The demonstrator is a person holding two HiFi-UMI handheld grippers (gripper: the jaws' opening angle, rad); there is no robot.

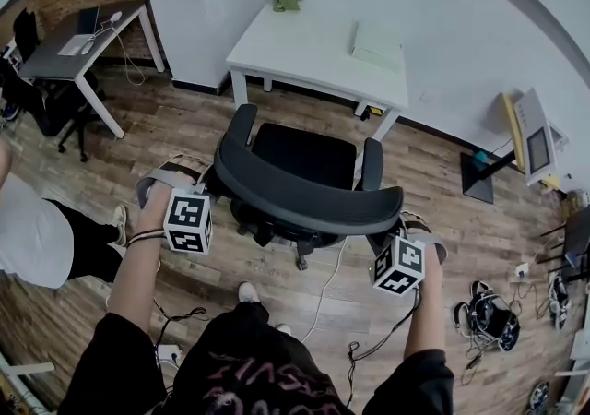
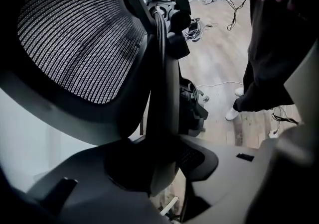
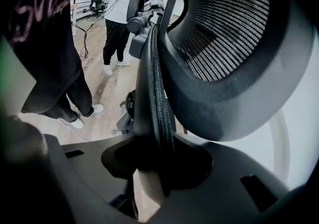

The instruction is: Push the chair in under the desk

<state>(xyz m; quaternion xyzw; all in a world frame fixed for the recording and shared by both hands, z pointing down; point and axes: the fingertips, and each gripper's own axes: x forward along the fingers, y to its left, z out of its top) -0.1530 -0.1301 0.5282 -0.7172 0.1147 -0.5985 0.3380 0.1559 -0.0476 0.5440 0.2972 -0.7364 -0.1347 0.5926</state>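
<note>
- Your left tongs (image 2: 159, 170) are clamped on the left edge of the curved black mesh backrest (image 2: 82, 34). The frame runs between the jaws, held at a middling width.
- Your right tongs (image 3: 154, 168) hold the opposite edge the same way, jaws pressed on the rim.
- The black office chair (image 1: 304, 157) stands on the wooden plank floor (image 1: 184, 123) just in front of the white rectangular desk (image 1: 313, 49). Its seat faces the desk but is not yet under it.
- If you push harder on one side, the chair will likely swivel, and the right armrest (image 1: 371, 164) could strike the desk's front leg (image 1: 385, 123).
- The rim is thin, so a steep downward push may slip the pads off.
- The white cable (image 1: 324, 279) by your feet could catch your step.
</note>
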